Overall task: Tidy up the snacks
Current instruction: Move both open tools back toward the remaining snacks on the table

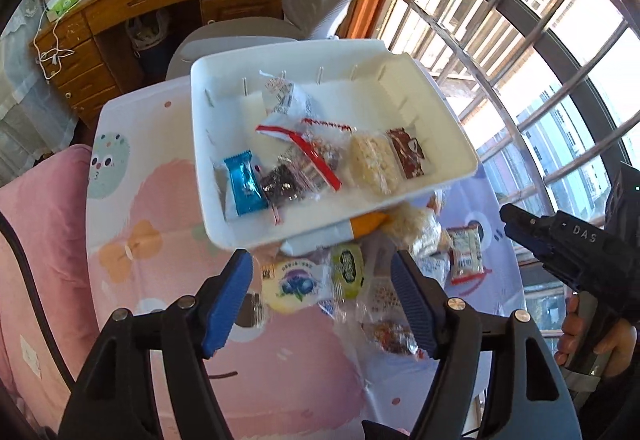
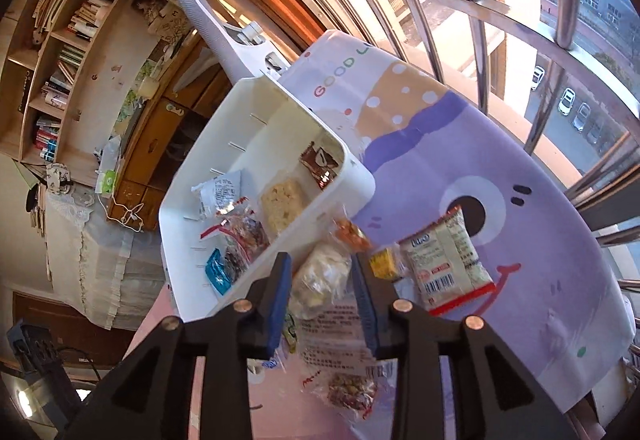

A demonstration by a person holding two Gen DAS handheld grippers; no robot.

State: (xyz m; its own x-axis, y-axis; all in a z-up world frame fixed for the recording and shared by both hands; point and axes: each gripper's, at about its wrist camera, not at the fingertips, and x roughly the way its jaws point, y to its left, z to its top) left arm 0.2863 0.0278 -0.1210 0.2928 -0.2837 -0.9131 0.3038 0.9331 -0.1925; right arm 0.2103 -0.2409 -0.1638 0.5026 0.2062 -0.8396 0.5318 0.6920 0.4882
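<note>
The bin (image 1: 440, 108) takes the far middle of the table (image 1: 168, 240); its walls block level entry, only the top is free. Loose snacks (image 1: 348, 272) crowd the table just near it. Left of them the cloth lies bare. Right, past a red-edged packet (image 2: 448, 260), purple cloth is free to the window bars (image 2: 472, 0).

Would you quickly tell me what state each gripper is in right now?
Left gripper: open, holding nothing, above the loose snacks.
Right gripper: open around a pale wrapped snack, pads not pressing it.
</note>
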